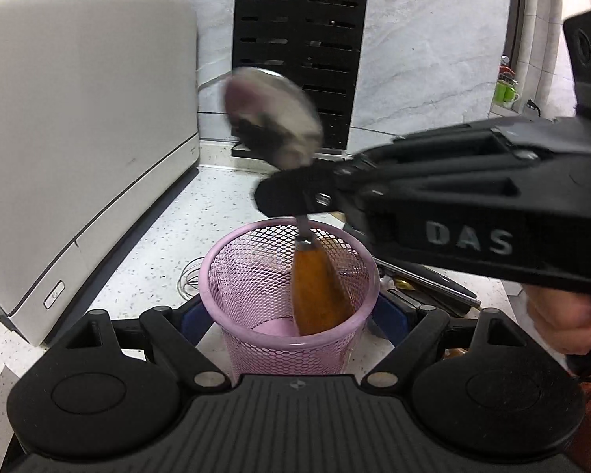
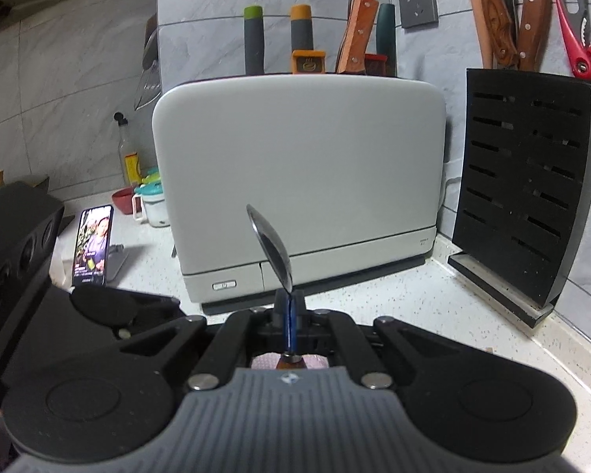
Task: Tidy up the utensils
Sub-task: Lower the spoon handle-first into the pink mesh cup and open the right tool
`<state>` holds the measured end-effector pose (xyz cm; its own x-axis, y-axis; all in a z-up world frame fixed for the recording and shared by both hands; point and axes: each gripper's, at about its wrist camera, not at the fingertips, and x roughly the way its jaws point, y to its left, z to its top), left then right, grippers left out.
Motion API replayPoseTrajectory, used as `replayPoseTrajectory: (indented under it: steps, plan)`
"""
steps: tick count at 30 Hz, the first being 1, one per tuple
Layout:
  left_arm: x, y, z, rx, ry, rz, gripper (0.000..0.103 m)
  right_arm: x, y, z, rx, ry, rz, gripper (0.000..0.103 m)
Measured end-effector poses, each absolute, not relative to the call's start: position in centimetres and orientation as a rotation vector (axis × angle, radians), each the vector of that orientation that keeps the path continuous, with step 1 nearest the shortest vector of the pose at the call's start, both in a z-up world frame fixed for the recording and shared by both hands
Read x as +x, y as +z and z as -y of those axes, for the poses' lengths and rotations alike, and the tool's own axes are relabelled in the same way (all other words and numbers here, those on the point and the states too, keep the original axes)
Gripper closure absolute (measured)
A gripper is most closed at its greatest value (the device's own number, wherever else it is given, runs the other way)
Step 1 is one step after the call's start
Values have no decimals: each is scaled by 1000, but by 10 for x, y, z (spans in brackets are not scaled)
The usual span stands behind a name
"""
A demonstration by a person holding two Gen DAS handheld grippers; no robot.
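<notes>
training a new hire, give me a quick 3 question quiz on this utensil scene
1. True or false: the spoon is held with its bowl upward and its wooden handle down in the pink mesh cup.
2. Which gripper grips the spoon? A. left gripper B. right gripper
3. Fill in: the left gripper's fingers sit on either side of the ____.

Key: 1 true; 2 B; 3 pink mesh cup

A home kitchen was indicated by a speckled countertop (image 2: 394,299), a knife block (image 2: 528,197) (black, slotted) and tiled walls.
</notes>
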<state>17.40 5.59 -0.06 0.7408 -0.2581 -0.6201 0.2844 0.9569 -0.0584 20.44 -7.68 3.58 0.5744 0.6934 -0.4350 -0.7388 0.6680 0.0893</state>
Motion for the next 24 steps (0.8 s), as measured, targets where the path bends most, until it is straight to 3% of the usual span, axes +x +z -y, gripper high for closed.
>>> replayPoseTrajectory:
  steps: [24]
  plan:
    - [171,-10,-48,112,-340,-685,4,215,16,67,-242,858,-781,103]
